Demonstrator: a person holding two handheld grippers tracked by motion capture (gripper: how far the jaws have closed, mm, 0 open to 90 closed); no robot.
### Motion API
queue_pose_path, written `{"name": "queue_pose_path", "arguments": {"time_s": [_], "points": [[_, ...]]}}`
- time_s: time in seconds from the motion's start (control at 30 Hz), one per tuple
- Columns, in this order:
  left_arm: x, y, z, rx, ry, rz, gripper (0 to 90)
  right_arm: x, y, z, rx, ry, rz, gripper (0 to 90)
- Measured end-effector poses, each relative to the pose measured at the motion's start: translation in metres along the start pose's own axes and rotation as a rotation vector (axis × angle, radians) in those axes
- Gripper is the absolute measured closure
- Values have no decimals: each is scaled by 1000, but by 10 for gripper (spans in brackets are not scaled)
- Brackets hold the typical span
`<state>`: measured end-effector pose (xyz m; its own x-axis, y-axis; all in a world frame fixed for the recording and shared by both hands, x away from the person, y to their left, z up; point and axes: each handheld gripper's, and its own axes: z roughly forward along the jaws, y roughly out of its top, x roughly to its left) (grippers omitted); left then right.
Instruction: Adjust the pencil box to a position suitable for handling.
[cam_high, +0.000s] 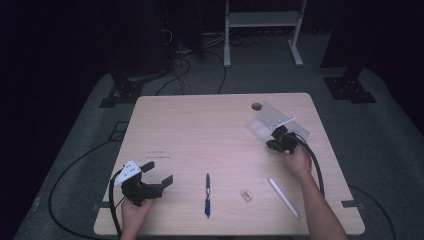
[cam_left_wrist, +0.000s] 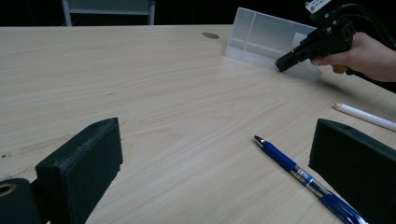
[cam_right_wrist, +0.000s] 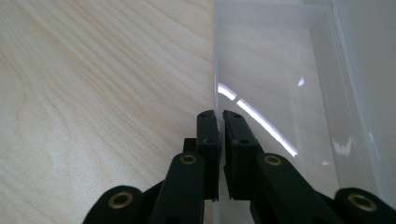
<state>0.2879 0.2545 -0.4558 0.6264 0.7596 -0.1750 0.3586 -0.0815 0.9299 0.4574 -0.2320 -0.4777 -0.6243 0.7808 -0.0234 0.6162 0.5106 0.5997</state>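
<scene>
A clear plastic box (cam_high: 272, 120) with its lid open stands at the table's far right, near a round hole (cam_high: 256, 106). My right gripper (cam_high: 271, 144) is shut on the box's thin side wall (cam_right_wrist: 216, 79), which runs up between the two black jaws of the right gripper (cam_right_wrist: 219, 116). In the left gripper view the box (cam_left_wrist: 266, 42) and the right gripper (cam_left_wrist: 286, 60) lie far off at the upper right. My left gripper (cam_high: 160, 174) rests open near the front left edge. Nothing lies between the wide jaws of the left gripper (cam_left_wrist: 219, 154).
A blue pen (cam_high: 207, 194) (cam_left_wrist: 299, 173) lies at the front centre, just right of my left gripper. A small tan block (cam_high: 245, 195) and a white pen (cam_high: 284, 197) (cam_left_wrist: 364, 115) lie further right. Cables trail off the table's front edge.
</scene>
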Motion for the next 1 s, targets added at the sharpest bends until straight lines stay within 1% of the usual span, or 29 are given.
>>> {"name": "queue_pose_path", "arguments": {"time_s": [0.07, 0.1, 0.2, 0.23, 0.27, 0.33, 0.37, 0.4, 0.43, 0.47, 0.5, 0.53, 0.57, 0.6, 0.63, 0.67, 0.7, 0.73, 0.83, 0.9, 0.97, 1.0], "points": [[0, 0, -1, 0, 0, 2, 17, 0, 0, 0, 0, -3, -8, 853], [0, 0, -1, -1, 1, 1, 17, 0, 0, 0, -2, -5, -20, 856], [1, 0, -1, -6, 1, -2, 17, 1, 0, 0, -1, -8, -30, 858], [1, 0, -1, -6, 0, -2, 17, 1, 0, -1, -2, -10, -42, 859], [1, 0, -1, -6, 0, -4, 17, 1, 0, -1, -2, -10, -42, 859], [1, 0, -1, -3, 1, -3, 17, 1, 0, -2, -12, 1, -44, 860], [1, 0, -1, -3, 0, -2, 17, 2, 1, -4, -18, 14, -49, 860], [1, 0, -1, -3, 0, -2, 17, 2, 1, -4, -18, 14, -49, 860], [1, 0, -1, -3, 0, -3, 17, 3, 1, -5, -23, 26, -63, 860], [1, 0, -1, -3, 0, -2, 17, 3, 1, -5, -23, 26, -63, 860], [1, 0, -1, -3, 0, -3, 17, 4, 3, -7, -30, 34, -83, 860], [1, 0, -1, -3, 0, -3, 17, 4, 3, -7, -30, 34, -83, 860], [1, 0, -1, -3, 0, -3, 17, 10, 7, -11, -55, 43, -96, 860], [1, 0, -1, -3, 0, -3, 17, 10, 7, -11, -55, 43, -96, 860], [1, 0, 0, -3, -1, -4, 17, 16, 11, -15, -73, 53, -135, 860], [1, 0, 0, -3, -1, -4, 17, 16, 11, -15, -73, 53, -135, 860], [1, 0, 0, -3, -1, -5, 17, 21, 15, -17, -82, 55, -162, 860], [1, 0, 0, -4, -1, -6, 16, 27, 20, -20, -98, 75, -185, 860], [0, 0, 0, -7, -1, -3, 17, 38, 27, -24, -125, 96, -218, 860], [0, 0, -1, -12, -1, -6, 17, 44, 30, -24, -123, 117, -238, 860], [0, 0, -1, -16, 0, -10, 17, 48, 30, -23, -128, 139, -243, 859], [0, 0, -1, -15, 0, -11, 17, 50, 30, -22, -129, 158, -241, 859]]}}
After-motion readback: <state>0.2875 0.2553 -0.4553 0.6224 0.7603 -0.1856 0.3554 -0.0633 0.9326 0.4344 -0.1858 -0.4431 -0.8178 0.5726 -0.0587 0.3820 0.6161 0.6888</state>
